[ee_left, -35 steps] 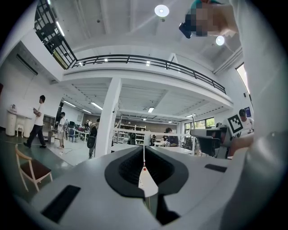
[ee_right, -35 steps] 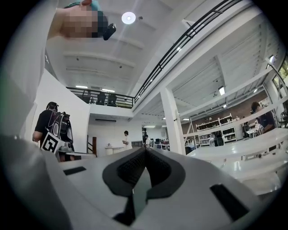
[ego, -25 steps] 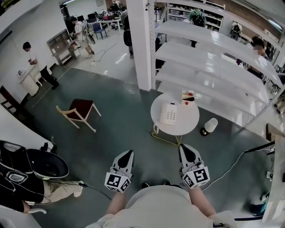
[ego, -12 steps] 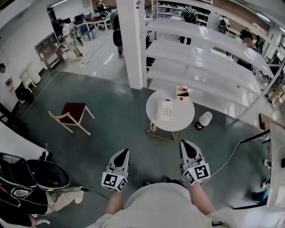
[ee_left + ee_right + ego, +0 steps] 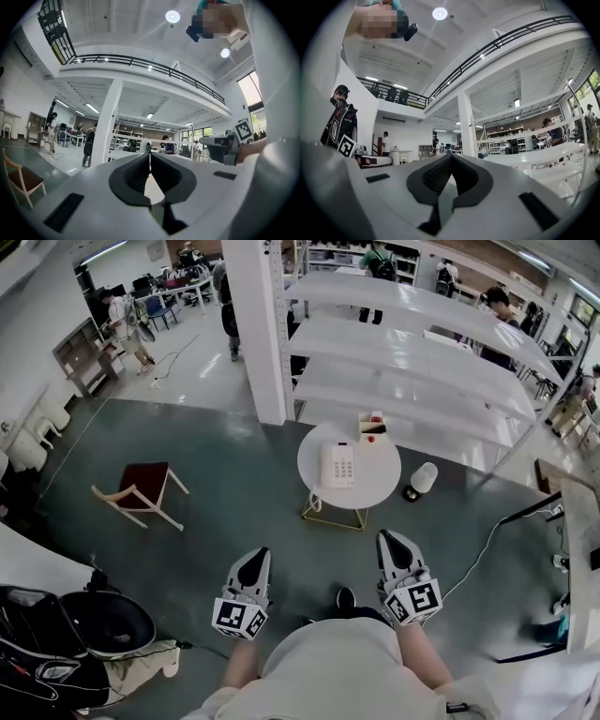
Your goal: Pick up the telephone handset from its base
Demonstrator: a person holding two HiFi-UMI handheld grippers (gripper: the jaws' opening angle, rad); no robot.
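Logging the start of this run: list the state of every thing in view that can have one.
White telephone handset: lying on its white base, untouched.
Left gripper: shut, nothing between its jaws, well short of the round white table.
Right gripper: shut, nothing between its jaws.
Wooden chair with dark red seat: upright on the floor, nobody in it.

Telephone (image 5: 338, 465) on round table (image 5: 380, 486), chair (image 5: 141, 489) well left, shelving (image 5: 412, 352) behind, small box (image 5: 372, 424) at table's far edge

Left gripper (image 5: 255, 561) and right gripper (image 5: 388, 544) side by side, level, jaws together.
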